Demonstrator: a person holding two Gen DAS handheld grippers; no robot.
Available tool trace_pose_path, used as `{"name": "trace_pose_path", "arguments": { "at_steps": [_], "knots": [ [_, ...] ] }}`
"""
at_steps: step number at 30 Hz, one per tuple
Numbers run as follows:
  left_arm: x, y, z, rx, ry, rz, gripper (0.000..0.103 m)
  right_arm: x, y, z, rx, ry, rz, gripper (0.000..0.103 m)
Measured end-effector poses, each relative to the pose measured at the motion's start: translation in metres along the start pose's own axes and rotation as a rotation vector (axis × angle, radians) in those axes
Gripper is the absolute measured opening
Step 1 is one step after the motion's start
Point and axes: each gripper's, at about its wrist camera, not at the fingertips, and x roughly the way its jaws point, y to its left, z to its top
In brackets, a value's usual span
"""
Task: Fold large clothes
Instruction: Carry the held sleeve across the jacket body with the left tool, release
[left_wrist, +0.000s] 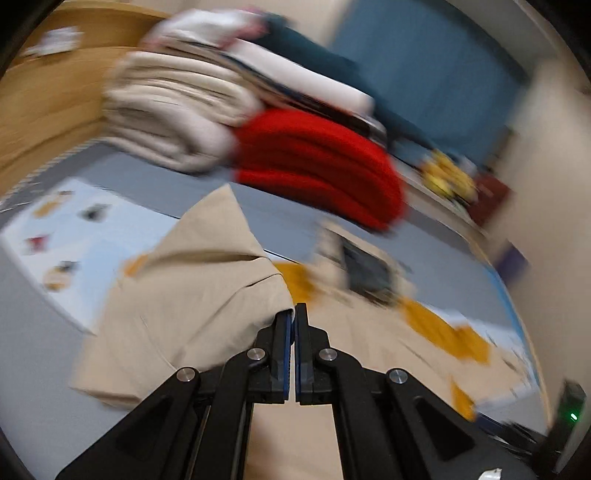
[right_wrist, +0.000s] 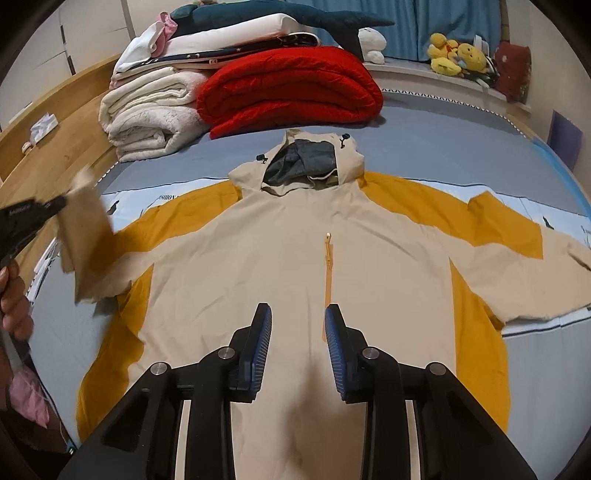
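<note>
Beige-and-mustard jacket (right_wrist: 295, 258) lies flat; left gripper (left_wrist: 294, 314) pinches its sleeve; right gripper (right_wrist: 298, 332) parted, empty

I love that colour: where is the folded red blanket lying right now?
In the right wrist view, the folded red blanket lies on the grey bed beyond the beige jacket's hood, right of the stacked white blankets.

Jacket (right_wrist: 295, 266): spread flat on the bed (right_wrist: 424, 147), hood (right_wrist: 303, 162) farthest.
Folded blankets (right_wrist: 288, 88): stacked behind the hood.
Plush toys (right_wrist: 454, 55): far right, on the ledge.
</note>
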Motion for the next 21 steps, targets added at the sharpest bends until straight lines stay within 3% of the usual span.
{"name": "trace_pose_path", "arguments": {
  "at_steps": [2,6,8,10,14,16,18,21],
  "knots": [
    [0.021,-0.043,-0.018,0.072,0.082,-0.089,0.000,-0.003,-0.004,-0.003,0.009,-0.001,-0.004,0.034],
    [0.052,-0.080,-0.049,0.158,0.278,-0.120,0.019,-0.006,-0.012,-0.008,0.043,0.004,-0.005,0.034],
    [0.049,-0.075,-0.046,0.121,0.302,-0.100,0.022,-0.007,-0.016,-0.010,0.062,0.003,-0.009,0.034],
    [0.035,-0.061,-0.033,0.069,0.288,-0.101,0.038,-0.008,-0.018,-0.010,0.076,0.002,-0.008,0.034],
    [-0.007,-0.023,-0.018,-0.026,0.215,0.066,0.039,-0.013,-0.013,-0.009,0.070,-0.020,0.002,0.034],
    [-0.018,-0.006,-0.023,-0.053,0.196,0.105,0.039,-0.011,-0.008,-0.007,0.050,-0.033,0.007,0.032],
    [-0.019,0.008,-0.031,-0.028,0.163,0.173,0.039,-0.008,0.000,-0.009,0.025,-0.036,0.034,0.018],
    [-0.005,0.025,-0.040,-0.020,0.149,0.297,0.039,0.004,0.022,-0.012,-0.037,-0.022,0.098,0.019]
  ]
}}
